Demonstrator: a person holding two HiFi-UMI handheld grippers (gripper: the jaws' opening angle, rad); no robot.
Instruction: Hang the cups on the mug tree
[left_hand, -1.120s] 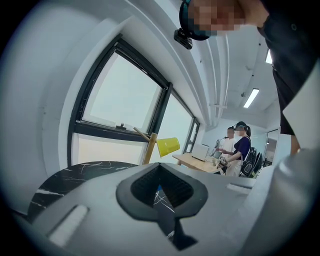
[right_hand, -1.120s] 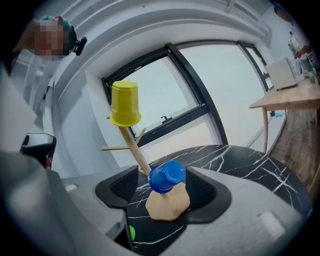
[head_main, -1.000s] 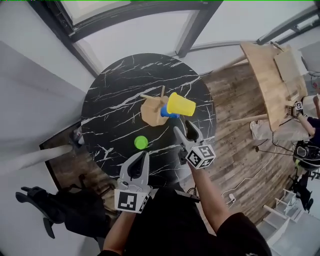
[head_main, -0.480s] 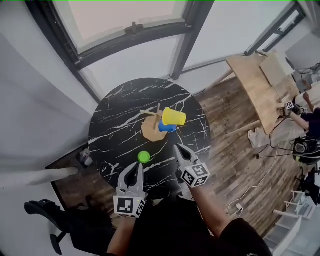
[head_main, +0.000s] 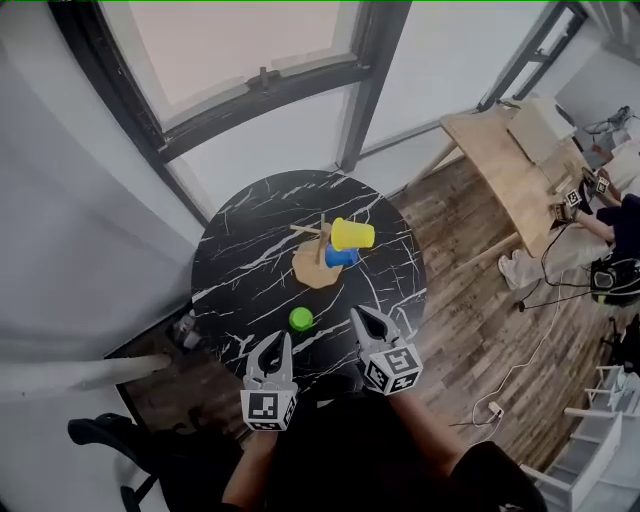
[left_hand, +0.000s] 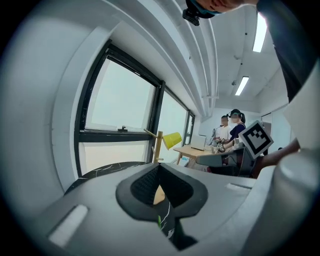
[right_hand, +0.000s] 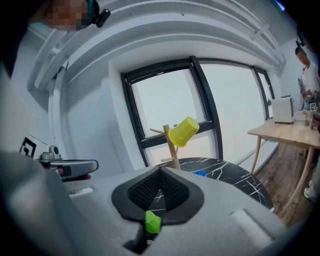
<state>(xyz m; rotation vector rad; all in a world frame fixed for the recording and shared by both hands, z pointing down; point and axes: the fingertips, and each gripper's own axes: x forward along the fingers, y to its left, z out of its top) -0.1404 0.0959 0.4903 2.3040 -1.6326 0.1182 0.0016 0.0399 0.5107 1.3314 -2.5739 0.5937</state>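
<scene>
- Backed off since earlier: my right hand-held gripper (head_main: 368, 322) and left hand-held gripper (head_main: 272, 347), both clenched, empty.
- Green cup (head_main: 301, 319) next, I judge: open, pinch its wall, tip onto a free peg of mug tree (head_main: 321, 243).

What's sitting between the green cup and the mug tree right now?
Nothing. The head view shows only bare black marble tabletop between the green cup and the wooden base of the mug tree.
</scene>
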